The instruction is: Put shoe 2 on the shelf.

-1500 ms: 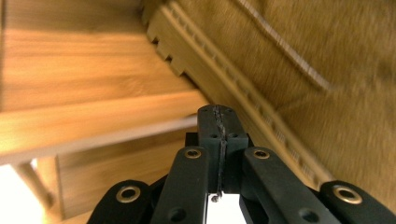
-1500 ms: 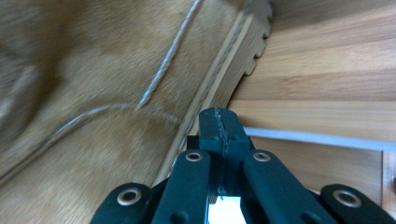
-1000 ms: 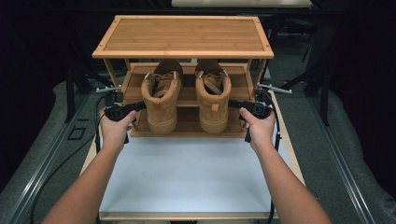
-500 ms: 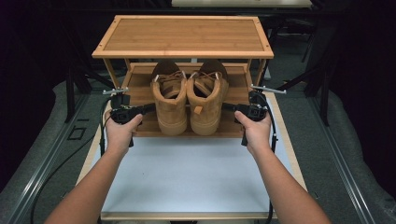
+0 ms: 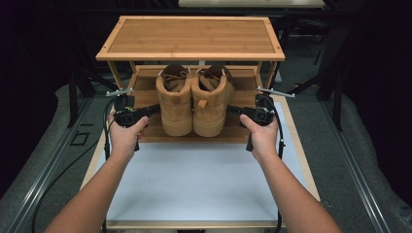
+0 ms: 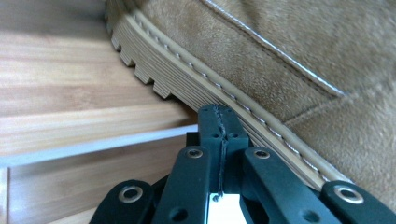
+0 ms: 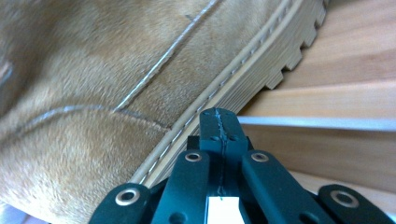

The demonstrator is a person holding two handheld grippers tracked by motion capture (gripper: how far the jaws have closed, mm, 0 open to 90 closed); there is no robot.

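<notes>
A white-topped table (image 5: 194,184) with a wooden edge fills the near part of the high view, and a two-tier bamboo shoe rack (image 5: 192,36) stands at its far end. The rack's top shelf is bare; its lower shelf (image 5: 145,131) carries a pair of tan suede boots side by side, heels toward the person, their inner sides touching.

The left boot (image 5: 174,99) sits left of centre and the right boot (image 5: 211,99) just beside it on the right. Both have pale lugged soles, seen close in the gripper views against the slatted shelf boards.

The person's left hand (image 5: 124,138) holds the left gripper (image 6: 217,116) with its tip against the outer side of the left boot's sole (image 6: 187,74), low near the heel. Its jaws are pressed together, nothing between them. The right hand (image 5: 262,136) holds the right gripper (image 7: 218,119) the same way against the right boot's sole (image 7: 261,70) on its outer side, jaws likewise pressed together and empty.
</notes>
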